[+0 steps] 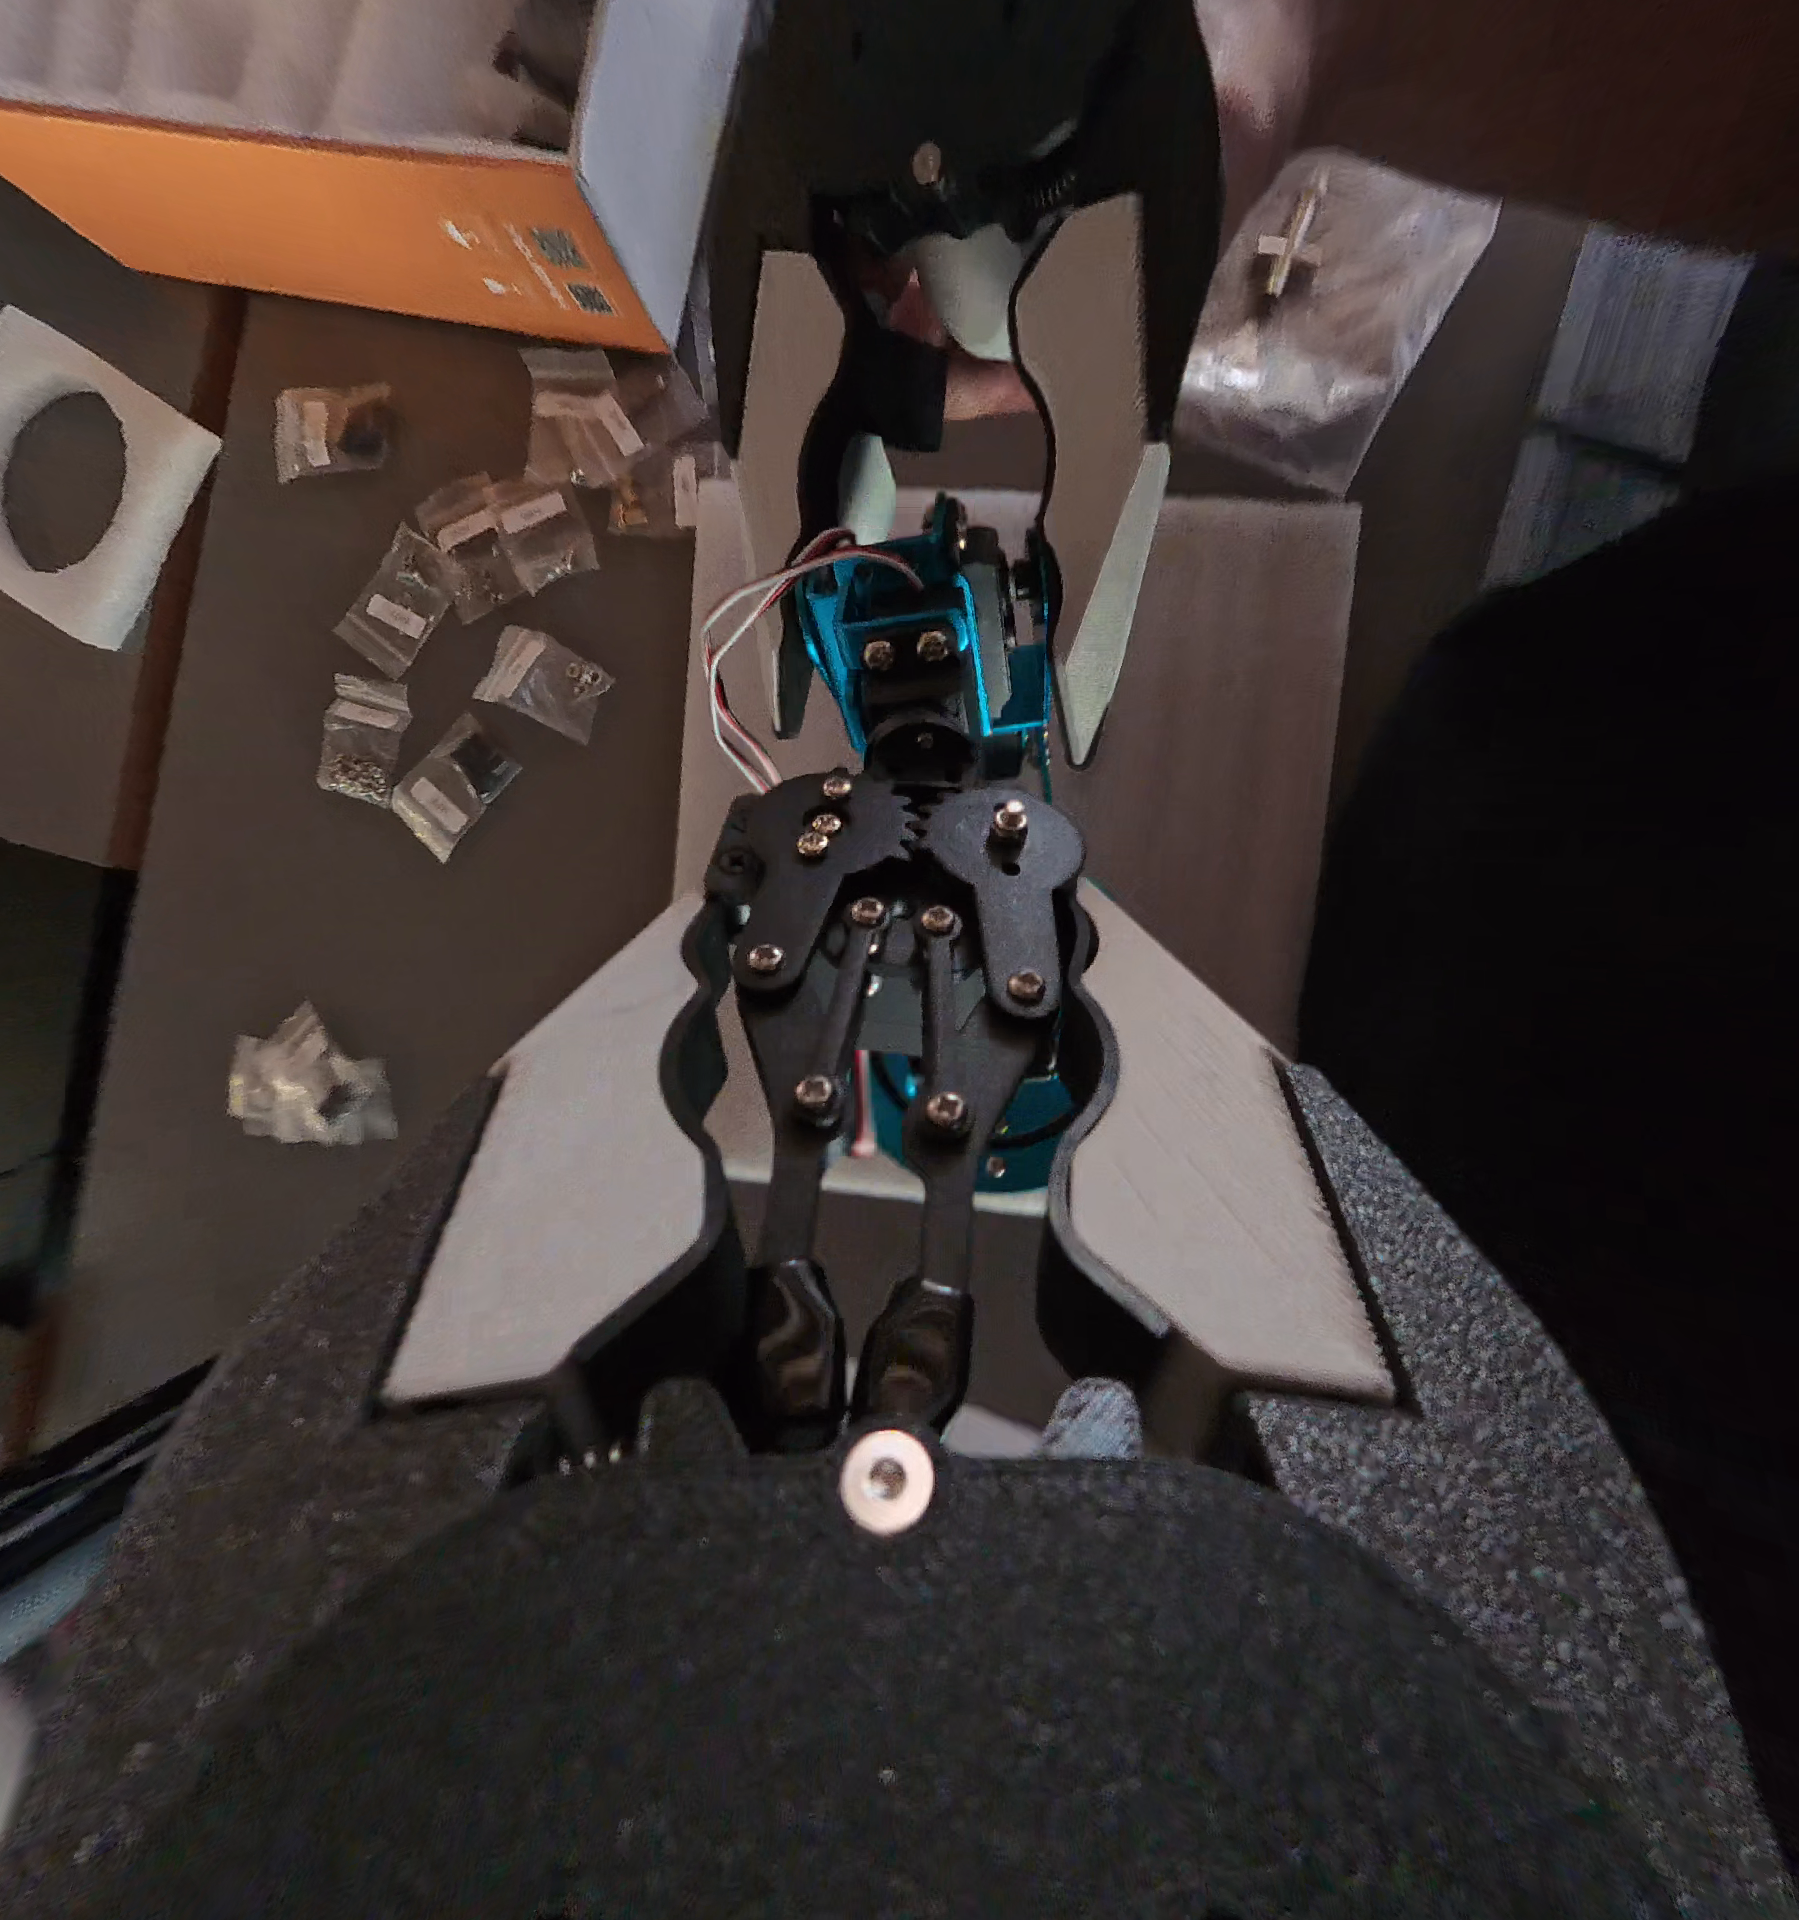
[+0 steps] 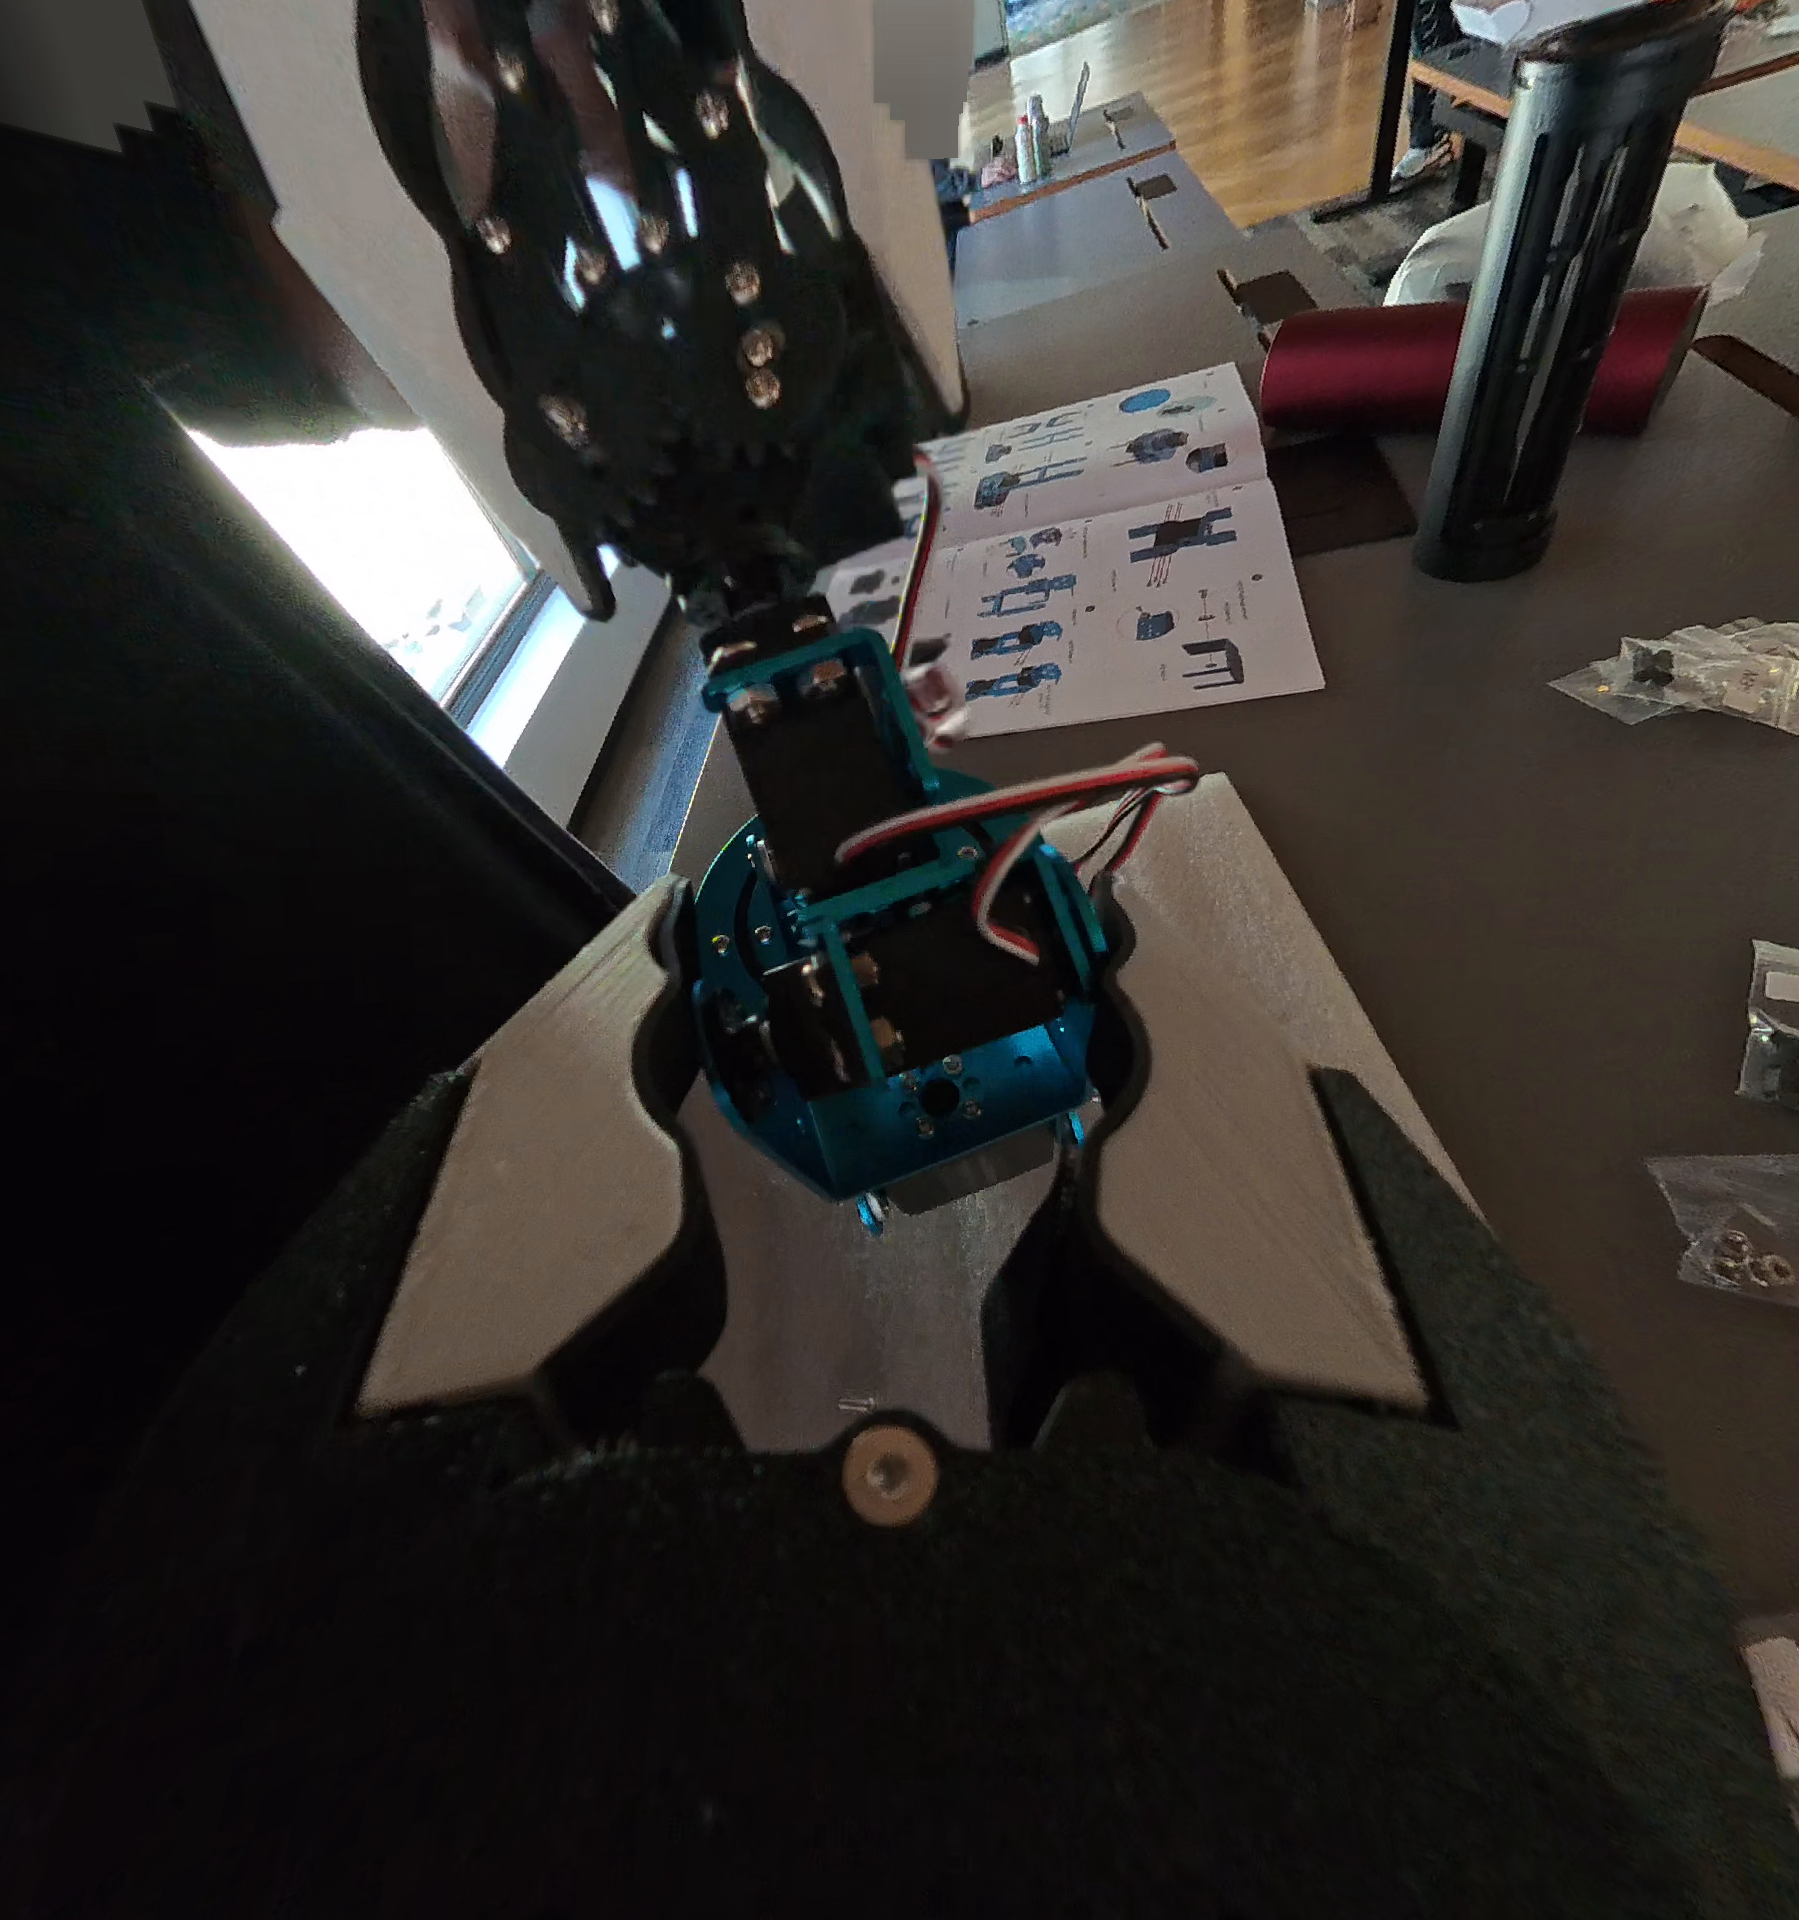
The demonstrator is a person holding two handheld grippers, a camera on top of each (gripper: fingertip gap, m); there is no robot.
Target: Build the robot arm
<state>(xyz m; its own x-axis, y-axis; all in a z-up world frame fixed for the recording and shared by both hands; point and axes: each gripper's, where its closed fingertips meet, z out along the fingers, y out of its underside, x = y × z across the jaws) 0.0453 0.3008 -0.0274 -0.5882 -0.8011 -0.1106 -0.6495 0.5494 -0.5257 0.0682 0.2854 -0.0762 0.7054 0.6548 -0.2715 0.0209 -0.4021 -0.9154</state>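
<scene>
A small robot-arm assembly is held in the air between both grippers. Its black claw with silver screws sits between my left gripper's grey fingers, which are shut on it. Its blue metal servo bracket lies beyond the claw, and my right gripper comes in from the top and clamps it. In the right wrist view, my right gripper is shut on the blue bracket. The black claw rises above it. Red, white and black servo wires loop out to the right.
Below on the grey table lie several small bags of screws, an orange box, a white foam piece with a round hole and a bagged cross-shaped tool. An open instruction booklet, a black cylinder and a red roll lie on the right. The left gripper's tips are roughly 7 centimeters from the right gripper's. The black cylinder is about equally far from each gripper, around 35 centimeters. It is also in sight in the left wrist view.
</scene>
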